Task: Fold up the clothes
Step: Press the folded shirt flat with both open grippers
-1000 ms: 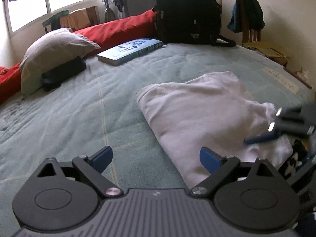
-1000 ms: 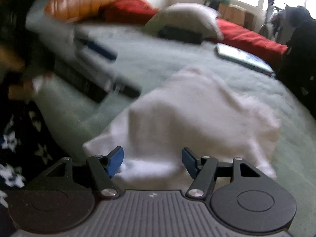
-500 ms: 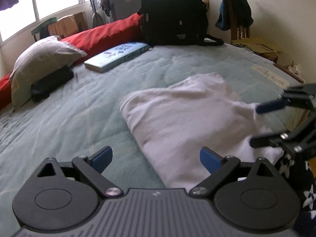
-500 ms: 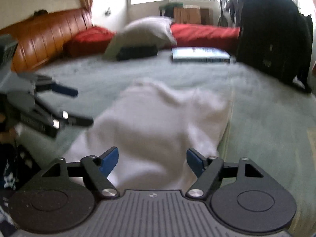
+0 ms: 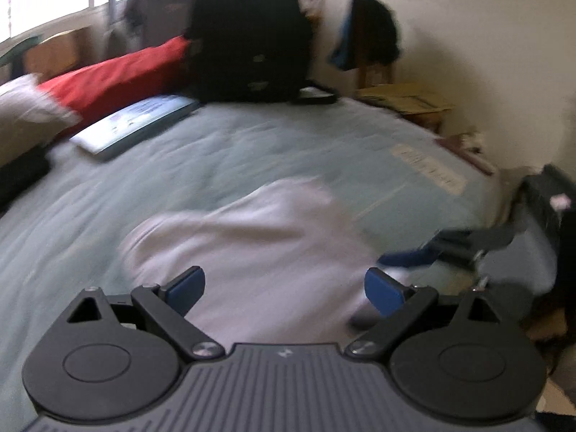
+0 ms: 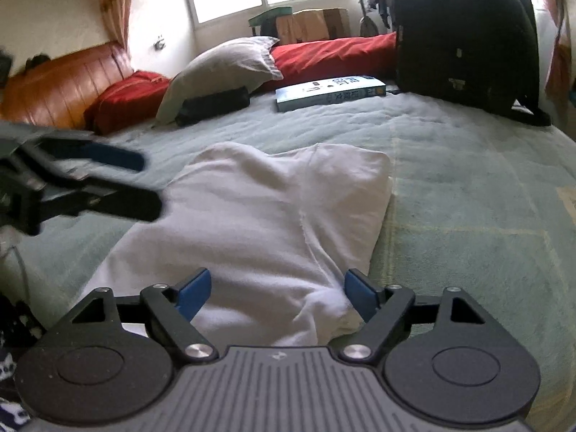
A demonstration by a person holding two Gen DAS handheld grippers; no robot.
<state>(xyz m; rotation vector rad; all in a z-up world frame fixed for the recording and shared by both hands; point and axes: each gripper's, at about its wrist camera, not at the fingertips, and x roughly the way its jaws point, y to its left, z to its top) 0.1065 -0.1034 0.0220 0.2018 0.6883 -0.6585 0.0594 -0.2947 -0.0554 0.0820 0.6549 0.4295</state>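
My right claw (image 6: 277, 297) hangs low over the near end of the white garment (image 6: 259, 223), its blue pads spread wide to either side of the cloth and pressing on nothing; the jaws have just been opening, and the fabric lies slack between them, released. The garment is folded into a rough rectangle and lies flat on the pale green bedspread (image 6: 468, 187), with its far edge pointing towards the pillows.

My left claw (image 5: 284, 289) is released too, jaws wide apart above the same garment (image 5: 252, 252) from the other side (this view is badly smeared, so the cloth's outline is soft). In the right wrist view that claw (image 6: 142, 180) shows at the left edge, one blue pad over one dark finger, hovering beside the garment's left border; whether it brushes the cloth I cannot tell. In the left wrist view my right claw (image 5: 406, 257) shows blurred at the garment's right edge.

Farther up the bed lie a book (image 6: 329, 91), a grey pillow (image 6: 223, 68) with a black pouch (image 6: 212, 106) in front of it, red cushions (image 6: 331, 55) and a black backpack (image 6: 464, 36) standing upright.
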